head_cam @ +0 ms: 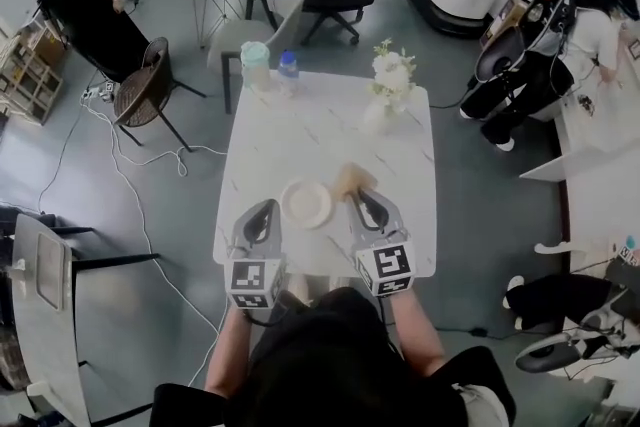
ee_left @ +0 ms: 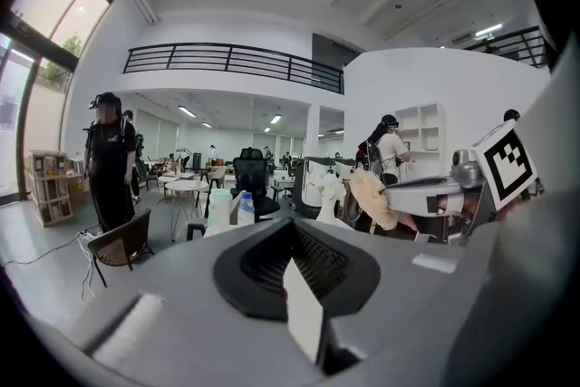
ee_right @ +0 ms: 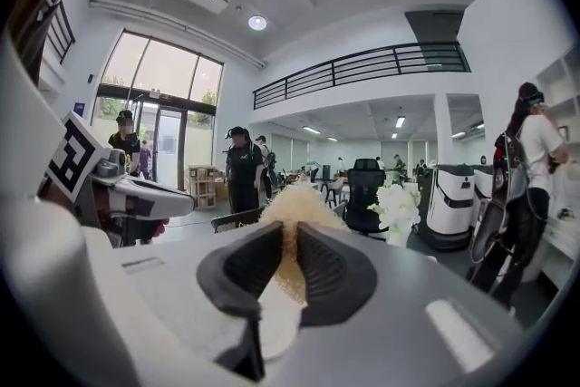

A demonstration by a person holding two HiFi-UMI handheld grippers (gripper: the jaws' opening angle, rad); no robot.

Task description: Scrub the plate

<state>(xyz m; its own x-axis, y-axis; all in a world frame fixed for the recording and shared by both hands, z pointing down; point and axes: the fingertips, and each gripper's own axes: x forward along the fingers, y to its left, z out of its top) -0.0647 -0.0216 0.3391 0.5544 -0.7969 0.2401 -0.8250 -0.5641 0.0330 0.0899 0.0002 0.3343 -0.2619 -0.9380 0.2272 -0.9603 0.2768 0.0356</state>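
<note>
A round white plate (head_cam: 306,204) lies near the front of the white table (head_cam: 300,135). My left gripper (head_cam: 265,212) reaches the plate's left edge. In the left gripper view a thin white edge of the plate (ee_left: 304,317) stands between the jaws of that gripper (ee_left: 294,236), which are shut on it. My right gripper (head_cam: 365,202) is just right of the plate and is shut on a tan fibrous scrubber (head_cam: 352,179). The scrubber (ee_right: 288,213) bulges out past the right gripper's (ee_right: 288,240) jaws, and the left gripper view also shows this scrubber (ee_left: 372,198).
A vase of white flowers (head_cam: 388,85) stands at the table's far right. A pale green bottle (head_cam: 256,63) and a blue-capped bottle (head_cam: 288,70) stand at the far edge. Chairs (head_cam: 265,30), other tables and several people surround the table.
</note>
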